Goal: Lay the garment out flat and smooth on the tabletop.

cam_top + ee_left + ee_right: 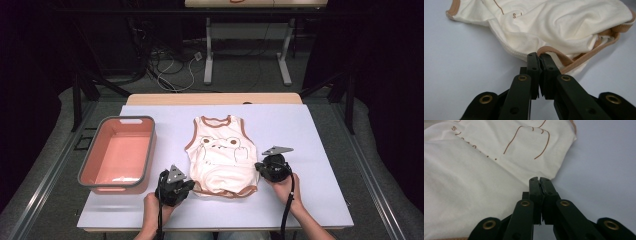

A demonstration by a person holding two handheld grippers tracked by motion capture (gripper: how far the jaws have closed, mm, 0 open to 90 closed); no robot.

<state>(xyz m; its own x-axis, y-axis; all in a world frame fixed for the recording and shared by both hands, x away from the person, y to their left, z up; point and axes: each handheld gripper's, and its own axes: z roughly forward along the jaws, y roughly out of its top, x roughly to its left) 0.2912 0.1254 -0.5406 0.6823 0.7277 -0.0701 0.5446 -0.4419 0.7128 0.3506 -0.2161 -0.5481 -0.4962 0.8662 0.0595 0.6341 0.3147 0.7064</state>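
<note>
A cream sleeveless bodysuit [220, 155] with brown trim and a frog print lies face up mid-table, its lower part rumpled. My left gripper [186, 184] sits at its lower left corner. In the left gripper view the gripper [539, 55] is shut on the bodysuit's brown hem [564, 60], which loops up out of the tips. My right gripper [261, 167] meets the bodysuit's right side. In the right gripper view this gripper [539, 179] is shut, and its tips lie at the edge of the cloth [486, 177]. Whether any cloth is pinched there is not visible.
A pink basin [120, 152] with a grey rim stands at the table's left, empty. The white tabletop [300, 130] is bare to the right and behind the bodysuit. A person's hands hold both grippers at the near edge.
</note>
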